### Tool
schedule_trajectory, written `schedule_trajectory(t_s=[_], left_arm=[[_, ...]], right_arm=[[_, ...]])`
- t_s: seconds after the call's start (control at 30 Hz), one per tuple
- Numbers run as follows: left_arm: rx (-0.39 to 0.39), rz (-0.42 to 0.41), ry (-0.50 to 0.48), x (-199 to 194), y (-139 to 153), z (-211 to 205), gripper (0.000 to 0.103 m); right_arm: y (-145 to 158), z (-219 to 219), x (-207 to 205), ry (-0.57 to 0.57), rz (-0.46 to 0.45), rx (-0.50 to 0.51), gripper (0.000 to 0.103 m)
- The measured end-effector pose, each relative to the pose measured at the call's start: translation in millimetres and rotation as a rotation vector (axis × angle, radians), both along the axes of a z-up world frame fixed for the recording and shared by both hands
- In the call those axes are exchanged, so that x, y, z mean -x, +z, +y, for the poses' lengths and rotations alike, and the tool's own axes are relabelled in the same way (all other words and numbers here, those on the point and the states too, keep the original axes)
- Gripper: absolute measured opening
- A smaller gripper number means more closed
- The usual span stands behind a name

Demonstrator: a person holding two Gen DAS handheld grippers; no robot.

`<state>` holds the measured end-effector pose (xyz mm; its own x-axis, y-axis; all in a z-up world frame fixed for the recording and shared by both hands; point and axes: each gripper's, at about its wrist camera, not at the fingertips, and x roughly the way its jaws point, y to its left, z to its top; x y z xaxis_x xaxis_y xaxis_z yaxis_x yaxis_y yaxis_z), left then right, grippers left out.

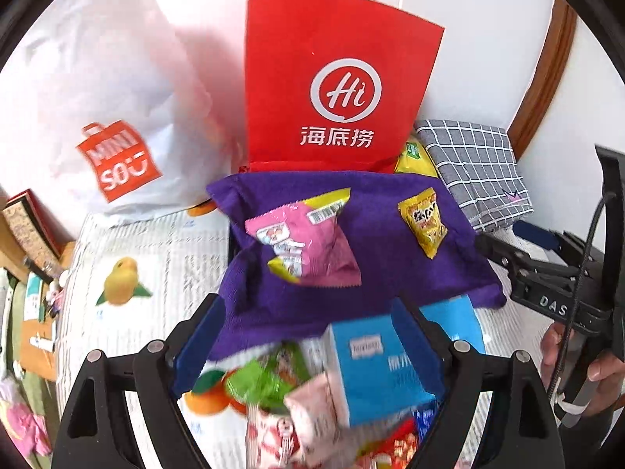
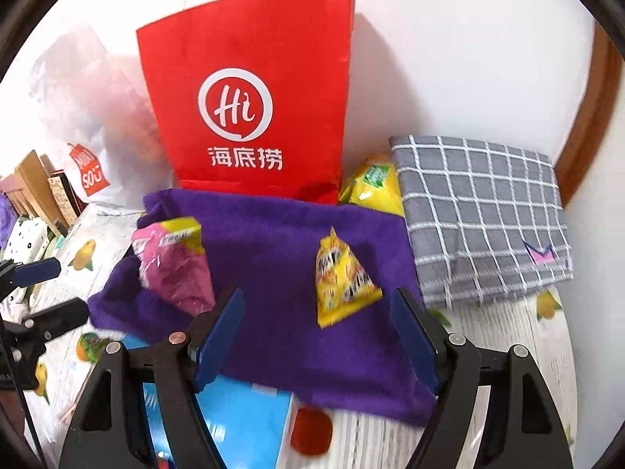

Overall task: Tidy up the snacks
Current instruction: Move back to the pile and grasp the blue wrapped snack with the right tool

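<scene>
A purple cloth (image 1: 351,273) (image 2: 273,312) lies on the table. On it are a pink snack packet (image 1: 308,242) (image 2: 172,269) and a small yellow snack packet (image 1: 424,221) (image 2: 341,287). My left gripper (image 1: 308,336) is open and empty above a pile of snacks: a blue box (image 1: 383,375), a green packet (image 1: 273,375) and a pale pink packet (image 1: 308,422). My right gripper (image 2: 318,336) is open and empty, just short of the yellow packet. The blue box also shows in the right wrist view (image 2: 242,422). The right gripper shows at the right of the left wrist view (image 1: 547,273).
A red paper bag (image 1: 332,78) (image 2: 250,93) stands behind the cloth against the wall. A white Miniso bag (image 1: 113,117) is to its left. A grey checked fabric box (image 1: 476,172) (image 2: 484,215) and a yellow bag (image 2: 375,187) are at the right. Fruit-print paper (image 1: 148,273) covers the table.
</scene>
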<state>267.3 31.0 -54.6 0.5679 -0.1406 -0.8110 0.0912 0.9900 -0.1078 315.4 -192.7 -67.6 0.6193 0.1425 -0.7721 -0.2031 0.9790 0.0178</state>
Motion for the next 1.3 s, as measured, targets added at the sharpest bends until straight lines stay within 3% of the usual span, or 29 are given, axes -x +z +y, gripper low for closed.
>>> schedule_trajectory(t_s=[0.17, 0.37, 0.63, 0.8, 0.97, 1.3], left_arm=[[0.000, -0.023, 0.016, 35, 6, 7, 0.086], [-0.064, -0.036, 0.033, 63, 4, 8, 0.086], [-0.046, -0.051, 0.040, 101, 3, 17, 0.086], [-0.063, -0.040, 0.052, 118, -3, 26, 0.086], [-0.031, -0.009, 0.084, 129, -14, 42, 0.086], [-0.025, -0.016, 0.116, 144, -28, 57, 0.085]], right_arm=[[1, -8, 39, -0.040, -0.014, -0.005, 0.077], [1, -16, 78, -0.048, 0.025, -0.043, 0.077], [-2, -16, 127, -0.046, 0.024, -0.051, 0.077], [-13, -17, 144, -0.056, 0.045, -0.067, 0.077], [-24, -17, 156, -0.058, 0.066, -0.089, 0.077], [-55, 11, 167, 0.001, 0.111, -0.083, 0.077]])
